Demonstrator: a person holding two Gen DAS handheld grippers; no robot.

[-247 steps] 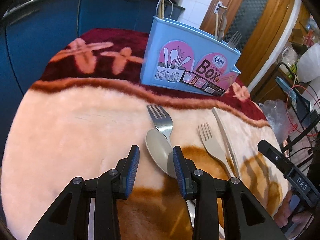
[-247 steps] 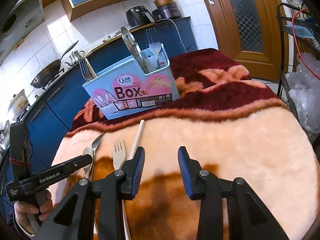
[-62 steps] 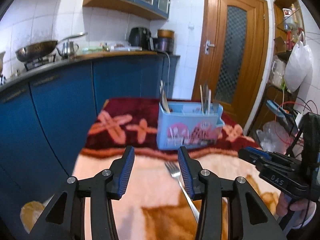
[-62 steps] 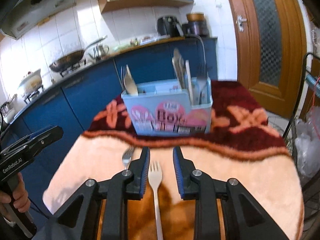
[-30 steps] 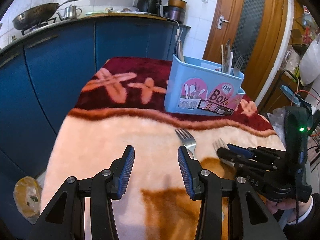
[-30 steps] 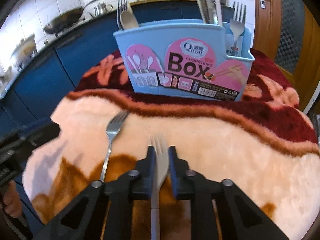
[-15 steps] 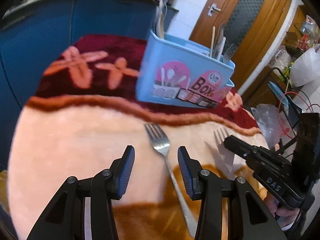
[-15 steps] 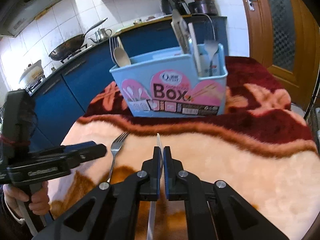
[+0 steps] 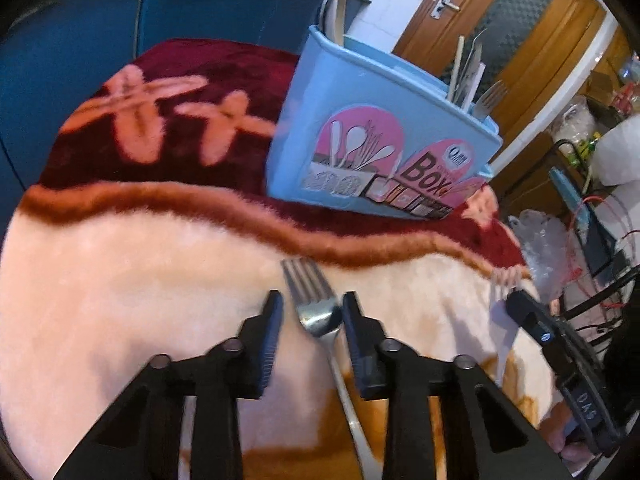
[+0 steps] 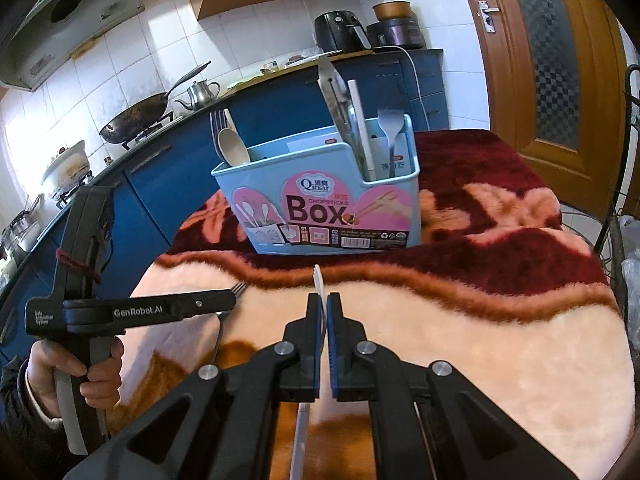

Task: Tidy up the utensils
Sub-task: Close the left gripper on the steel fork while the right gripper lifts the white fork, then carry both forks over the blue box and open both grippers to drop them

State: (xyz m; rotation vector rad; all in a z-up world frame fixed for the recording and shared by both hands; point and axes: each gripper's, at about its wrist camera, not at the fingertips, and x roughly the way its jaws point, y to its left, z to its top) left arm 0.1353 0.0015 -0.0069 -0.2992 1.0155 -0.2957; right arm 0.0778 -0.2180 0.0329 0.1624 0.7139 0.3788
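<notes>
A light blue utensil box (image 9: 376, 136) (image 10: 320, 204) stands on the dark red part of the blanket and holds several forks, spoons and chopsticks. A metal fork (image 9: 316, 304) lies on the cream blanket; its tines also show in the right wrist view (image 10: 239, 289). My left gripper (image 9: 310, 318) is open, with its jaws either side of the fork's head. My right gripper (image 10: 323, 310) is shut on a cream plastic fork (image 10: 318, 278), held edge-on above the blanket in front of the box. The right gripper also shows in the left wrist view (image 9: 520, 308).
The fuzzy blanket (image 10: 500, 352) covers a round table. Blue kitchen cabinets (image 9: 168, 12) stand behind and to the left. A wooden door (image 10: 560, 52) and a wire rack with bags (image 9: 592, 200) are to the right.
My left gripper has dropped and moved forward so that its jaws straddle the metal fork's head. My right gripper has lifted the cream fork a little higher.
</notes>
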